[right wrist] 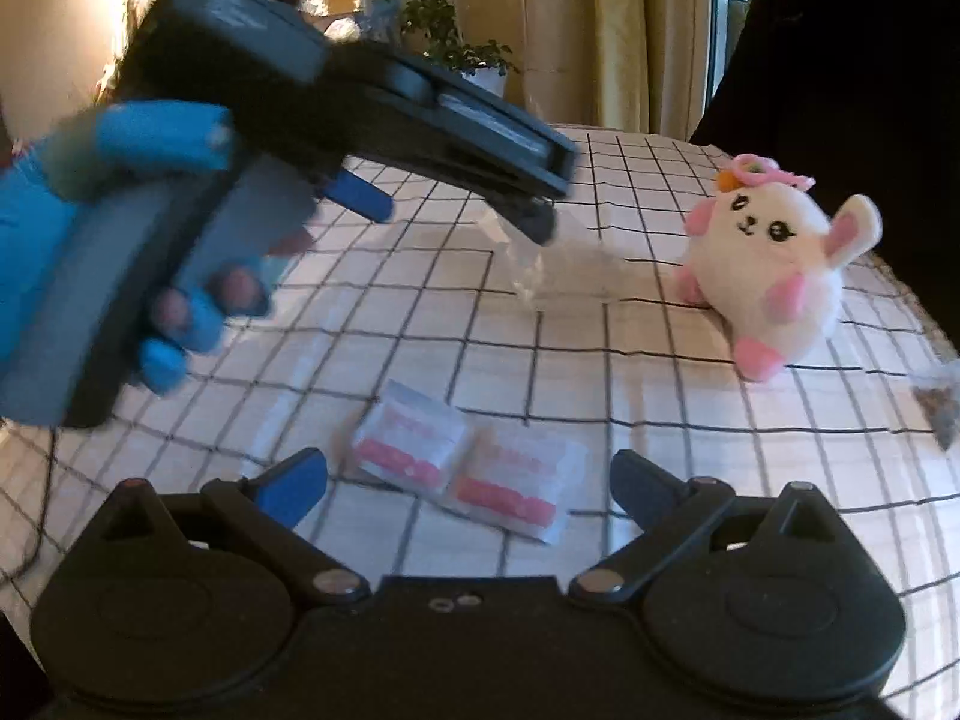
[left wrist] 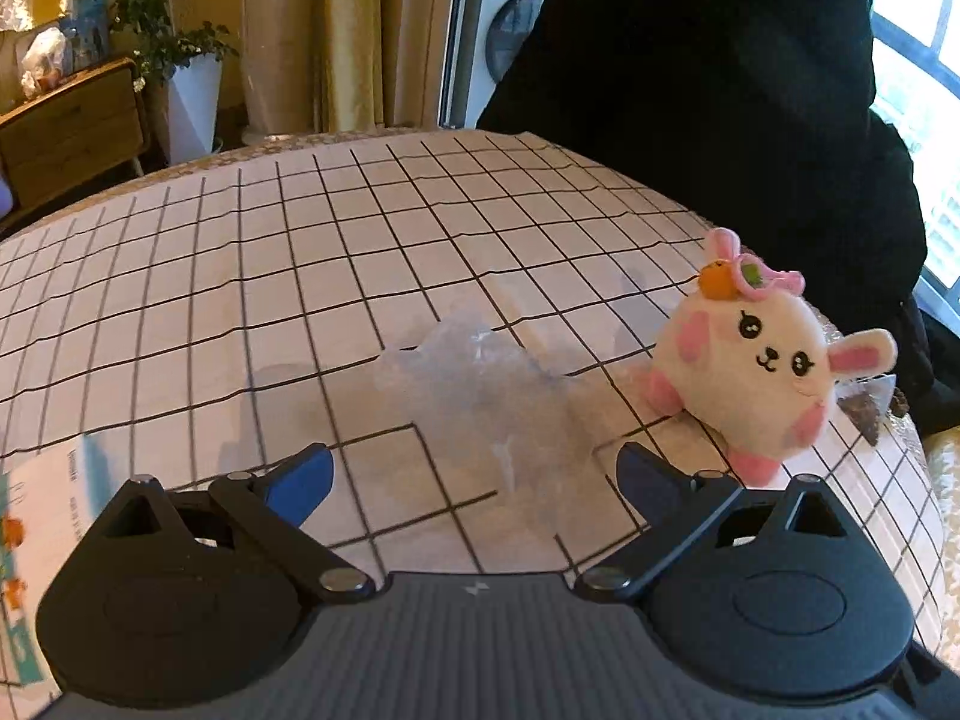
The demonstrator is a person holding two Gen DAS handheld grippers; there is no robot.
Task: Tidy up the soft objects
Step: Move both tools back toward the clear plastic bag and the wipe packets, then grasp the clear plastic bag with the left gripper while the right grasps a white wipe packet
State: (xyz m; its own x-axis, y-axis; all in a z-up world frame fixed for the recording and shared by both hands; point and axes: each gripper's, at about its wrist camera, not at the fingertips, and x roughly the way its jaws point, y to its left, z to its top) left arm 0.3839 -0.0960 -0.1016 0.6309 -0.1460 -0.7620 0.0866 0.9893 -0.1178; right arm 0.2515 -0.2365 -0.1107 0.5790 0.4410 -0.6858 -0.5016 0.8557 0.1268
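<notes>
A white and pink plush bunny [left wrist: 759, 354] with an orange on its head sits on the checked tablecloth [left wrist: 300, 276] at the right; it also shows in the right wrist view [right wrist: 774, 258]. A crumpled clear plastic bag [left wrist: 480, 384] lies just ahead of my open, empty left gripper [left wrist: 474, 474]. In the right wrist view the left gripper [right wrist: 462, 210] hovers over that clear bag [right wrist: 531, 267]. Two white tissue packs with pink print [right wrist: 468, 462] lie between the fingers of my open right gripper [right wrist: 468, 480].
A person in black [left wrist: 720, 90] stands behind the table. A printed card [left wrist: 36, 516] lies at the left edge. A small sachet of dark bits [left wrist: 870, 402] lies by the right edge. A wooden cabinet [left wrist: 66, 126] and a potted plant [left wrist: 180, 60] stand beyond.
</notes>
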